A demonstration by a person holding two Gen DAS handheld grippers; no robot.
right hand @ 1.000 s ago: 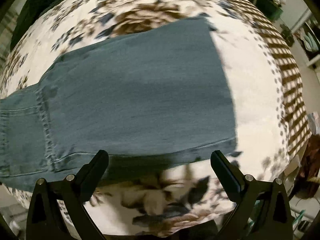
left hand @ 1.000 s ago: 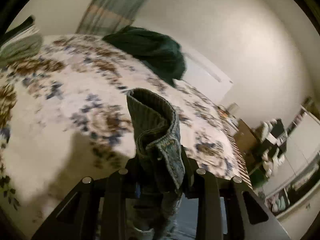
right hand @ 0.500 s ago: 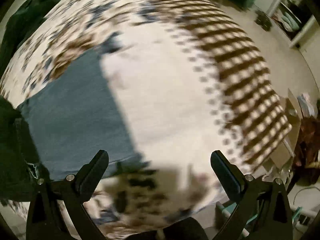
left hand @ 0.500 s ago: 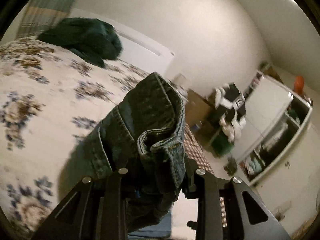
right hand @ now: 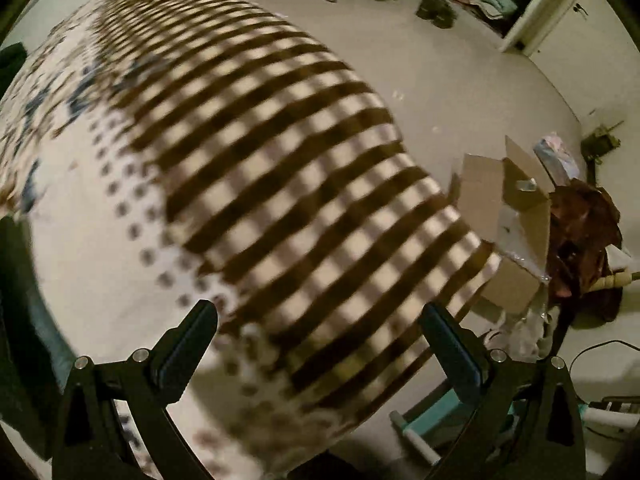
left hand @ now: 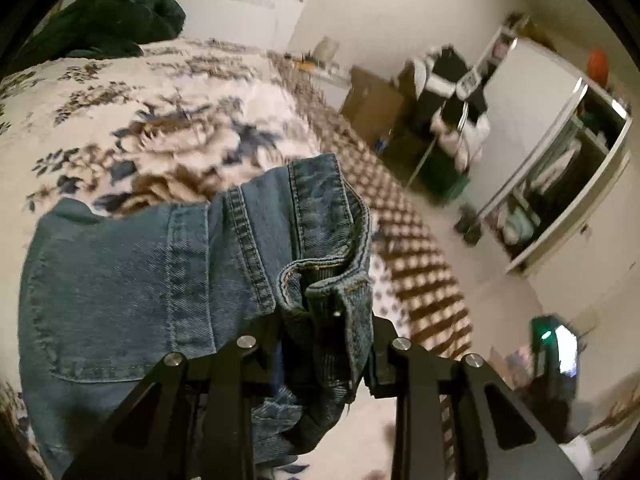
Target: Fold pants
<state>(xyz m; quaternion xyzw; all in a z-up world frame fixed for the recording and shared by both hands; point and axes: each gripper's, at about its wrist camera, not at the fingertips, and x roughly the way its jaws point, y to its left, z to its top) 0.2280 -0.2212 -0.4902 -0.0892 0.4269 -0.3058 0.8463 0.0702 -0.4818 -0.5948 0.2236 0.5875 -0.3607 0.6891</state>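
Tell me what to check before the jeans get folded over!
1. Left gripper has hold of the jeans waistband: ok.
2. Right gripper open and holding nothing: ok.
3. Right gripper has the jeans in its view: not ok, only the bedspread and floor show.
4. Jeans legs lying flat: cannot tell, hidden.
5. Bed space beyond the jeans has nothing on it up to the green pile: ok.

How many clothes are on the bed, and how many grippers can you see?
Jeans: 1
Dark green clothes pile: 1
Grippers: 2, the left gripper shut on the jeans and the right gripper open
Total: 4
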